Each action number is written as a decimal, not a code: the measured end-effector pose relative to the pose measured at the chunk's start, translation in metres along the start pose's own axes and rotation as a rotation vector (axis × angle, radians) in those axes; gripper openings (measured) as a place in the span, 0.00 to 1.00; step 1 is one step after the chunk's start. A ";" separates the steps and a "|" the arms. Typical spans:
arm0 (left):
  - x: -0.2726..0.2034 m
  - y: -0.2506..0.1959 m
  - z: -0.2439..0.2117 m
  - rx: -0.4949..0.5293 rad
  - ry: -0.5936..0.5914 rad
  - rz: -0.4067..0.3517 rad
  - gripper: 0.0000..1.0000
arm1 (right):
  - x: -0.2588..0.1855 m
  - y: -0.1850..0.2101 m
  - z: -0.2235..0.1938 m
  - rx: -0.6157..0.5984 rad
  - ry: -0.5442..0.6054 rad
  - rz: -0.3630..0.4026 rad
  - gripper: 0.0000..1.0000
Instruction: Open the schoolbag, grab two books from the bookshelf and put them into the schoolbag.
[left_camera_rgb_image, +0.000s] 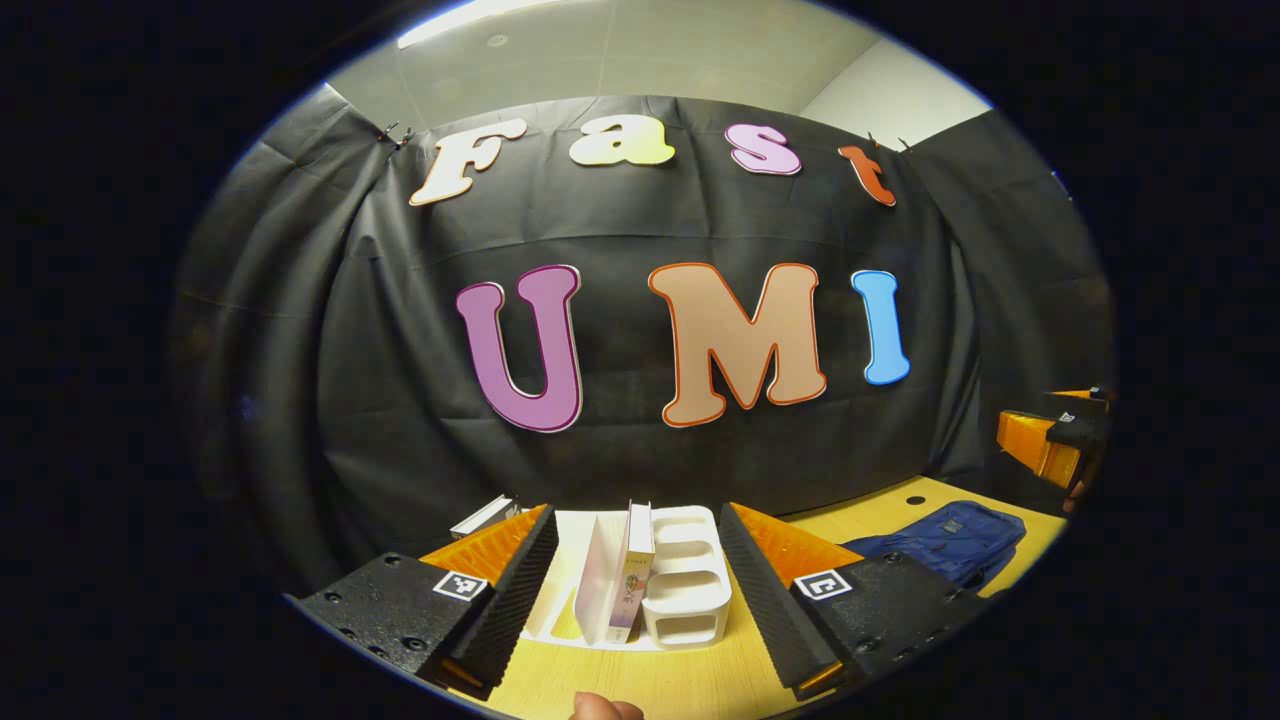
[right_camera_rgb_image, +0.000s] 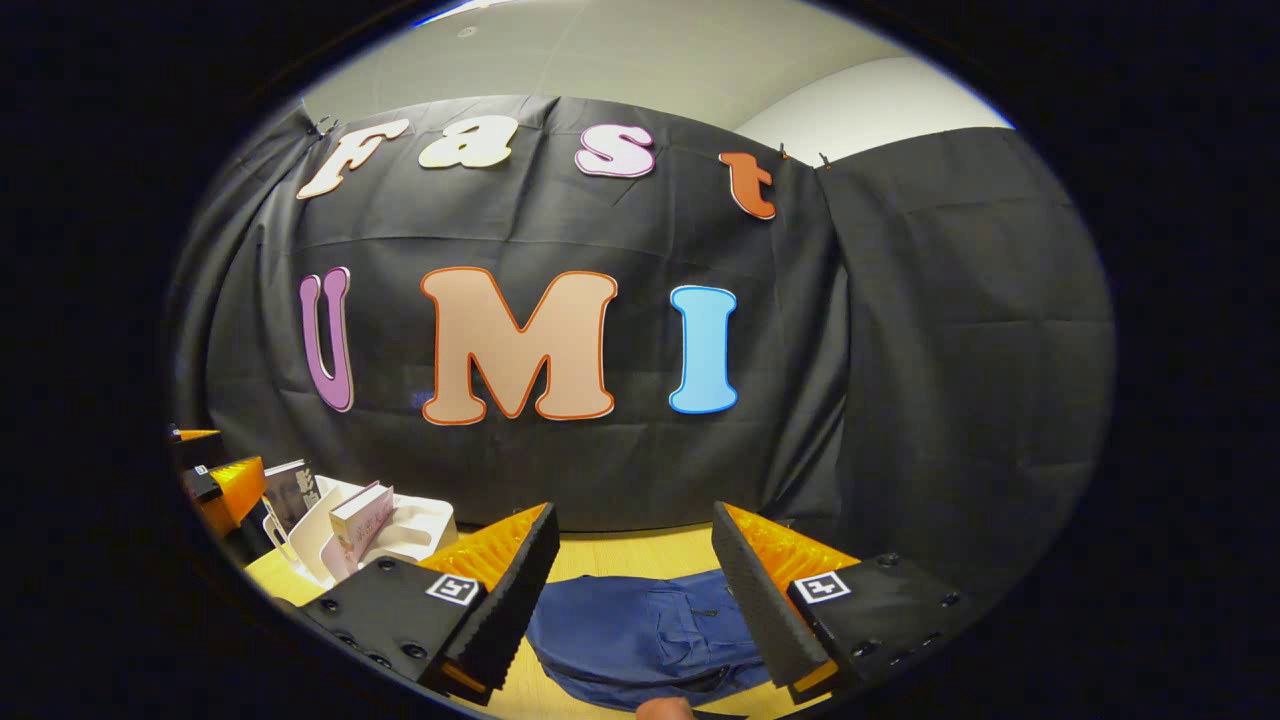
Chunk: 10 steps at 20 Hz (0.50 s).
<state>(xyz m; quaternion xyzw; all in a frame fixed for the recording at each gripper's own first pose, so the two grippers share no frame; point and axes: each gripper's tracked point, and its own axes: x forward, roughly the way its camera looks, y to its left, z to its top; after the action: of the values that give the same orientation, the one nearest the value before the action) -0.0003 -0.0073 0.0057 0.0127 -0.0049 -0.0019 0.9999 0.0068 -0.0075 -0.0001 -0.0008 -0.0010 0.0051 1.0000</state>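
Observation:
A white bookshelf (left_camera_rgb_image: 690, 580) stands on the wooden table right ahead of my left gripper (left_camera_rgb_image: 640, 585), which is open and short of it. One book (left_camera_rgb_image: 636, 570) stands upright in the rack. A blue schoolbag (left_camera_rgb_image: 950, 540) lies flat to the right. In the right gripper view the schoolbag (right_camera_rgb_image: 640, 635) lies below and ahead of my open right gripper (right_camera_rgb_image: 635, 600), zipped as far as I can tell. The bookshelf (right_camera_rgb_image: 420, 530) with a pale book (right_camera_rgb_image: 360, 520) and a dark book (right_camera_rgb_image: 288, 492) sits at the left, beside the left gripper (right_camera_rgb_image: 215, 480).
The wooden table (left_camera_rgb_image: 640, 680) runs to the black cloth wall behind. A small dark hole (left_camera_rgb_image: 915, 499) marks the tabletop behind the bag. A fingertip (left_camera_rgb_image: 605, 708) shows at the bottom edge. The right gripper (left_camera_rgb_image: 1055, 440) hangs at the far right.

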 end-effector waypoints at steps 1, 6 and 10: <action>0.000 -0.001 0.001 -0.001 0.000 0.000 0.95 | 0.000 -0.001 0.000 -0.001 -0.001 -0.001 0.96; 0.004 -0.003 -0.002 0.001 0.005 0.005 0.94 | 0.005 -0.001 -0.005 -0.017 0.014 0.022 0.99; 0.005 -0.003 -0.006 0.003 0.017 0.008 0.94 | 0.014 0.010 -0.015 -0.148 0.029 0.102 0.96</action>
<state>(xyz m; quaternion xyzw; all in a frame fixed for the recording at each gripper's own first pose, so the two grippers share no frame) 0.0043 -0.0101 -0.0002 0.0142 0.0033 0.0020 0.9999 0.0203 0.0025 -0.0148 -0.0750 0.0131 0.0561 0.9955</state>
